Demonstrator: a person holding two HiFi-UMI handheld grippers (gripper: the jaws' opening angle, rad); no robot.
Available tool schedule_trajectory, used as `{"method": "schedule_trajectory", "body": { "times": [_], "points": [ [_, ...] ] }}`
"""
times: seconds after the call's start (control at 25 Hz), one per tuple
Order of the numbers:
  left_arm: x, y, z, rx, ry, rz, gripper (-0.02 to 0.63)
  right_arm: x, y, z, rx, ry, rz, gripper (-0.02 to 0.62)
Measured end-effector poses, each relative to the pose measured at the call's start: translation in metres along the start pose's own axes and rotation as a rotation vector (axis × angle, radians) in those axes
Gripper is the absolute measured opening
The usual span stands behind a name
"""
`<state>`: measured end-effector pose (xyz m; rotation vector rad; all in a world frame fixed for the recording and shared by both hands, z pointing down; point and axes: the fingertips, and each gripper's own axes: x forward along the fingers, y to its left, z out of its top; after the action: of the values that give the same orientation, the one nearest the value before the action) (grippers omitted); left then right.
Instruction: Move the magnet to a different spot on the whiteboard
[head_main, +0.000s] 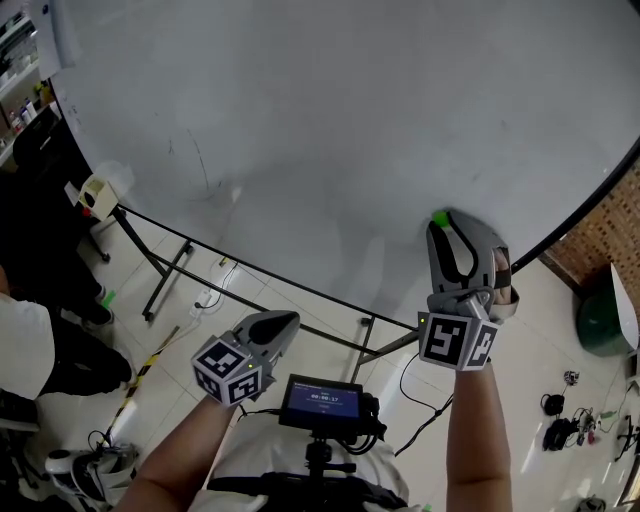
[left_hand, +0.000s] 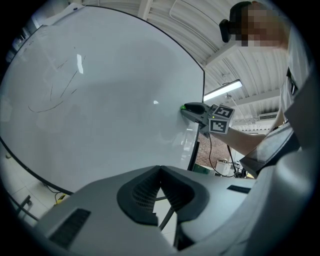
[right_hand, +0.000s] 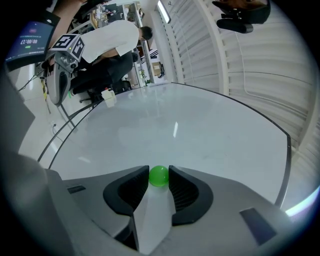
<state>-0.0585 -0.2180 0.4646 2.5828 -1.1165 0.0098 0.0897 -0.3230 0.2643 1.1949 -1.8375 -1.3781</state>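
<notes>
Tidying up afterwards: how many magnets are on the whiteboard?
1: the green magnet, low on the right of the whiteboard, between the jaws of the right gripper. Board parts out of frame could hold more.

Glossy whiteboard — smooth, shiny magnet

The magnet is a small, glossy green ball. It rests against the whiteboard, low near its bottom edge, and sits between the tips of the right gripper, touching both pads. The whiteboard is large, white and dark-framed, with faint pen strokes.
</notes>
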Motion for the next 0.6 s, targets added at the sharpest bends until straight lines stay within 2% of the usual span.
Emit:
{"method": "schedule_trajectory", "body": {
  "times": [0.08,0.16,0.32,0.6],
  "points": [
    [-0.003,0.001,0.000,0.002,0.002,-0.001,0.028,0.000,-0.002,0.000,0.001,0.008,-0.003,0.161],
    [-0.006,0.001,-0.002,0.001,0.004,-0.003,0.028,-0.002,-0.004,0.000,0.011,0.016,-0.012,0.190],
    [-0.011,0.001,-0.003,0.012,0.011,-0.013,0.028,-0.007,-0.005,0.004,0.071,0.001,-0.018,0.198],
    [-0.019,-0.003,-0.004,0.031,0.025,-0.050,0.028,-0.032,-0.010,-0.001,0.374,0.039,-0.041,0.163]
  ]
}}
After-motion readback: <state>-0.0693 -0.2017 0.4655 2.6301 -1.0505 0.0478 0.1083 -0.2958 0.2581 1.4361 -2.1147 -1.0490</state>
